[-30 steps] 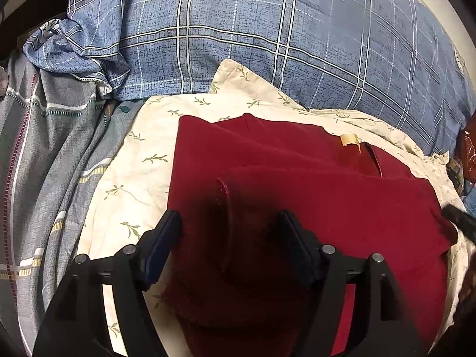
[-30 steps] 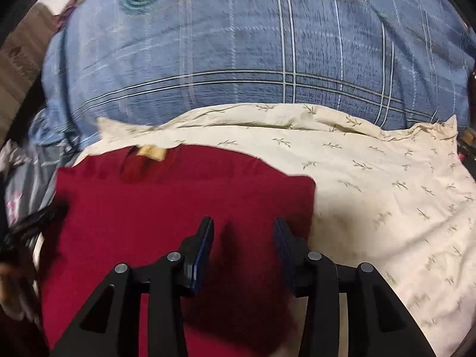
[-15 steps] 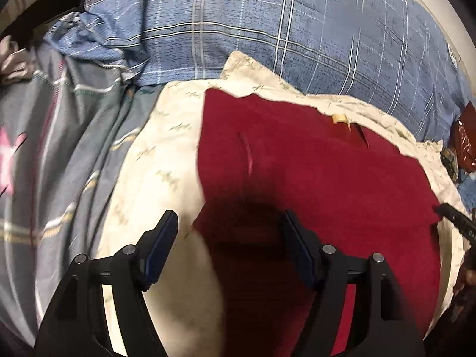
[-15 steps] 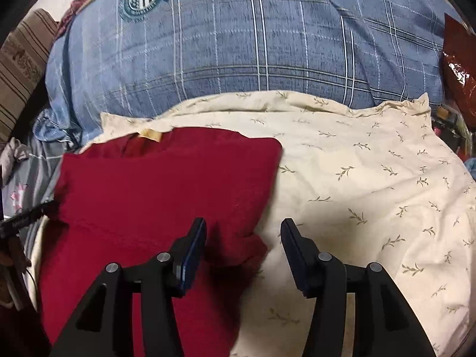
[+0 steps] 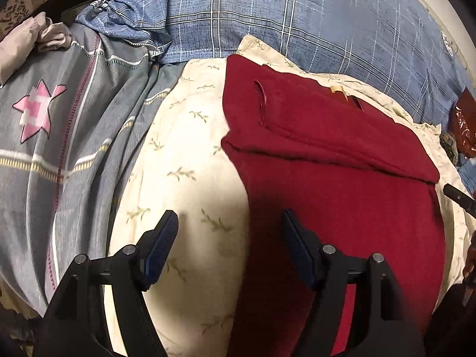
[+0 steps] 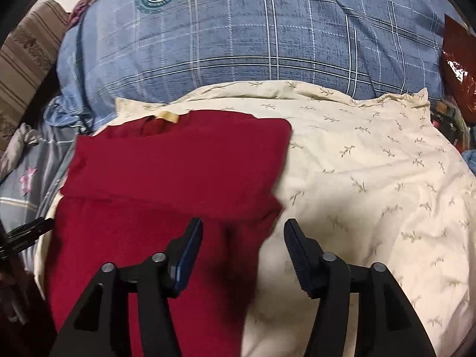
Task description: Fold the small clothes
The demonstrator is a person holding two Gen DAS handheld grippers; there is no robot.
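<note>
A dark red garment [image 5: 336, 178] lies flat on a cream leaf-print cloth [image 5: 184, 178], with both sleeves folded in across its chest and a tan neck label [image 5: 337, 89] at the far end. It also shows in the right wrist view [image 6: 166, 184]. My left gripper [image 5: 230, 232] is open and empty, straddling the garment's left edge near the hem. My right gripper [image 6: 244, 238] is open and empty, straddling the garment's right edge below the folded sleeve. The other gripper's tip shows at the edge of each view.
A big blue plaid pillow [image 6: 253, 29] lies behind the cream cloth [image 6: 372, 178]. A grey striped blanket with a pink star [image 5: 59, 125] lies to the left. A red shiny packet [image 6: 458, 65] sits at the far right.
Both grippers have pulled back toward the hem and outward to the garment's side edges. The right gripper has opened wider. The folded sleeves stay in place.
</note>
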